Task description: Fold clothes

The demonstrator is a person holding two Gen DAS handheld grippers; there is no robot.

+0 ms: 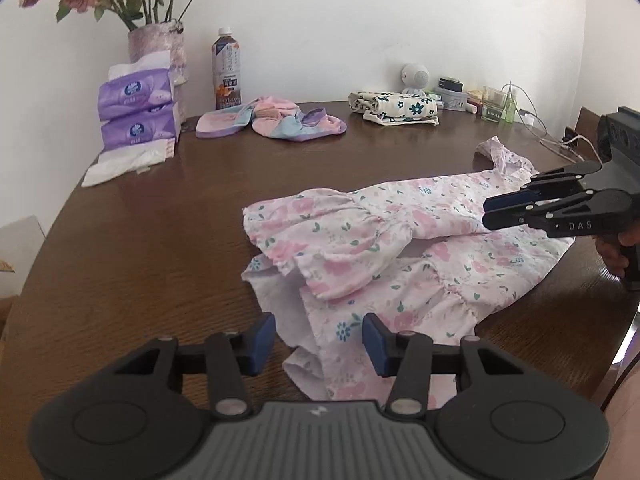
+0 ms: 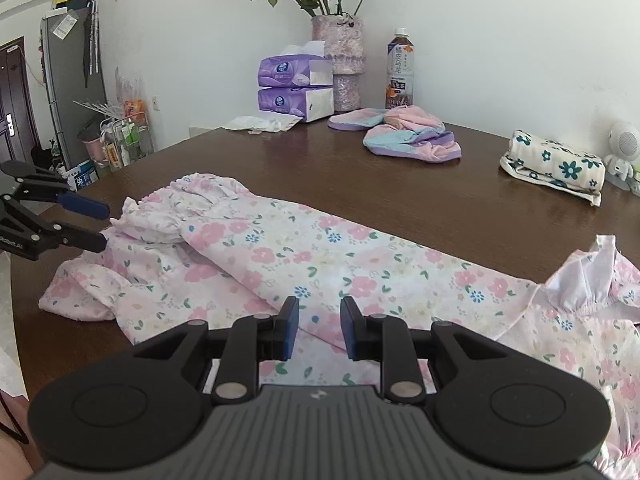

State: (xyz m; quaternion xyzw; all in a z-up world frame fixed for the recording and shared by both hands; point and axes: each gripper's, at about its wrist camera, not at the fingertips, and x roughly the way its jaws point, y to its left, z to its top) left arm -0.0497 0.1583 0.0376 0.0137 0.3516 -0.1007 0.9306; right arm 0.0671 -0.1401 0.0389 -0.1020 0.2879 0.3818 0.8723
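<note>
1. Across the near part of the dark brown wooden desk [image 2: 280,160] lies the pink floral garment [image 2: 304,264], partly folded, one side laid over its middle and a ruffled end bunched at each side.
2. Left hand-held gripper [image 1: 319,338] hovers over the garment's near hem with its blue pads spread apart, holding nothing.
3. Right hand-held gripper [image 2: 319,328] hangs just above the cloth, its jaws parted with a gap between the pads, nothing held.
4. Farther back on the desk rest a pink, blue and purple bundle of clothes [image 2: 412,136] and a folded cream cloth with teal flowers [image 2: 556,166].
5. Along the white wall [image 2: 500,20] stand two stacked purple tissue packs [image 2: 294,88], a vase of dried roses [image 2: 340,52] and a drink bottle [image 2: 400,70].
6. Beyond the desk's left edge, a grey fridge [image 2: 68,68] and a dark door [image 2: 12,108] show.
</note>
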